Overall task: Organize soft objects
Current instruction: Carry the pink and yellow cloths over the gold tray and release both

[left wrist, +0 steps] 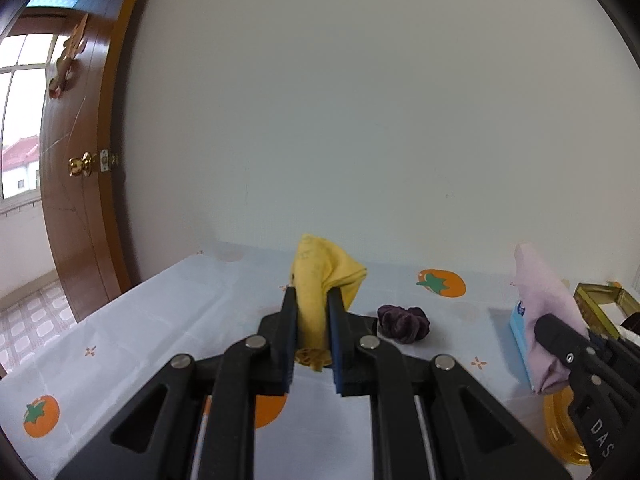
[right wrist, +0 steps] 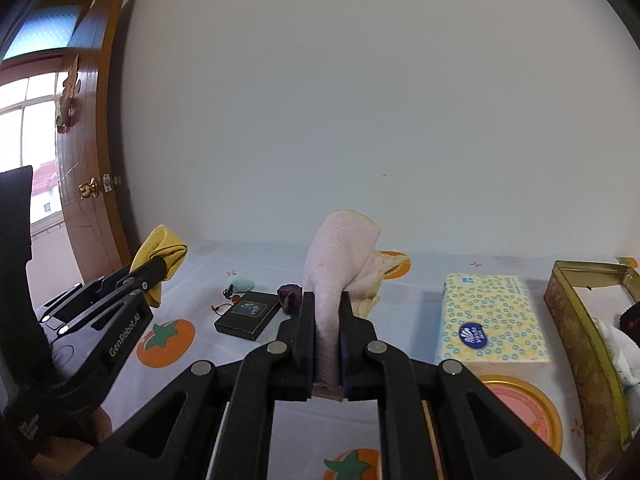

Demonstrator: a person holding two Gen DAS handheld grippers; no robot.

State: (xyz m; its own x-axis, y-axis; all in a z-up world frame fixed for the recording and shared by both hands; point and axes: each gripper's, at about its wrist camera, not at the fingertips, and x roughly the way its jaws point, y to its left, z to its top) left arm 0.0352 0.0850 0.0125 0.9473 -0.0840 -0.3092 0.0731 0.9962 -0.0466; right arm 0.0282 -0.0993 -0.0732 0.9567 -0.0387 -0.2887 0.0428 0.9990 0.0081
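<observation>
My left gripper (left wrist: 313, 294) is shut on a yellow cloth (left wrist: 320, 276) and holds it up above the table; it also shows in the right wrist view (right wrist: 160, 258). My right gripper (right wrist: 326, 298) is shut on a pale pink cloth (right wrist: 340, 256), lifted above the table; that cloth also shows in the left wrist view (left wrist: 548, 312). A dark purple scrunchie (left wrist: 404, 324) lies on the tablecloth between the two grippers; it also shows in the right wrist view (right wrist: 289, 296).
A tissue box (right wrist: 490, 320) and an open gold tin (right wrist: 584, 344) with white cloth inside stand at the right. A gold lid (right wrist: 528, 404) lies near. A black box (right wrist: 248, 314) and small trinkets lie left of centre. A wall and a door (left wrist: 76, 168) stand behind.
</observation>
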